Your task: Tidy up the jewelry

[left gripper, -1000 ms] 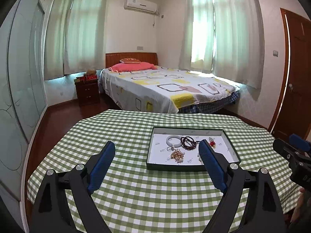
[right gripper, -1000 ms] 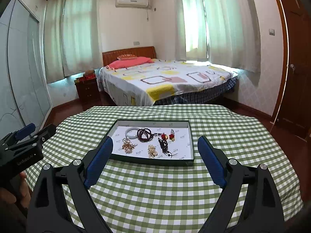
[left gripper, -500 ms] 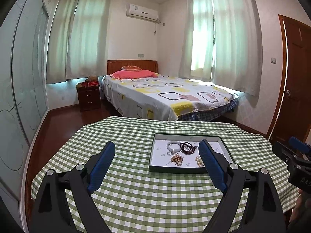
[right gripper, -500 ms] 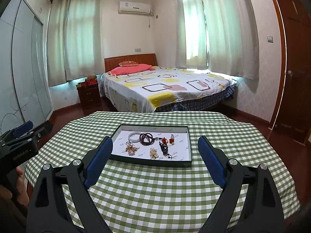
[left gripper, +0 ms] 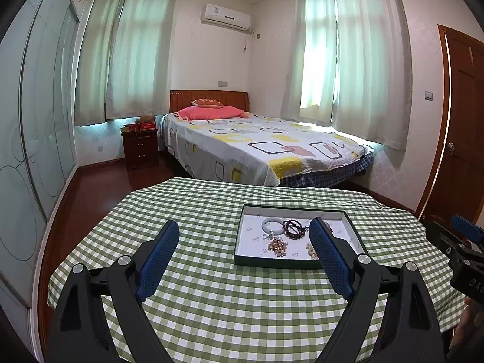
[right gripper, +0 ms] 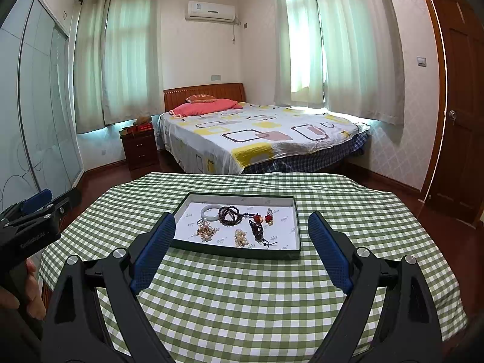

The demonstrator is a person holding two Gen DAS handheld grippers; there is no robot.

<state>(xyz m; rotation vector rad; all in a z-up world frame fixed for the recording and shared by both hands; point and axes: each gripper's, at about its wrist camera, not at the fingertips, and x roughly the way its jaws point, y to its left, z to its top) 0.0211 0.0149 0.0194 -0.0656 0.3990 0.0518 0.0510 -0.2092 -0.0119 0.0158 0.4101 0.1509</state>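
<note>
A dark-rimmed tray (right gripper: 239,251) with a white floor sits on the green checked table. It also shows in the left wrist view (left gripper: 273,263). In it lie a white bangle (right gripper: 210,212), a dark bead bracelet (right gripper: 229,214), two gold bead clusters (right gripper: 207,230), red charms (right gripper: 262,218) and a dark corded piece (right gripper: 256,230). My right gripper (right gripper: 241,252) is open and empty, held above the table in front of the tray. My left gripper (left gripper: 244,257) is open and empty, left of the tray.
The round table (right gripper: 242,302) has a green and white checked cloth. Behind it are a bed (right gripper: 257,136), a nightstand (right gripper: 139,148), a glass wardrobe on the left and a wooden door (right gripper: 459,106) on the right.
Both grippers have risen and drawn back from the tray, so it looks smaller and lower. Both stay open and empty.
</note>
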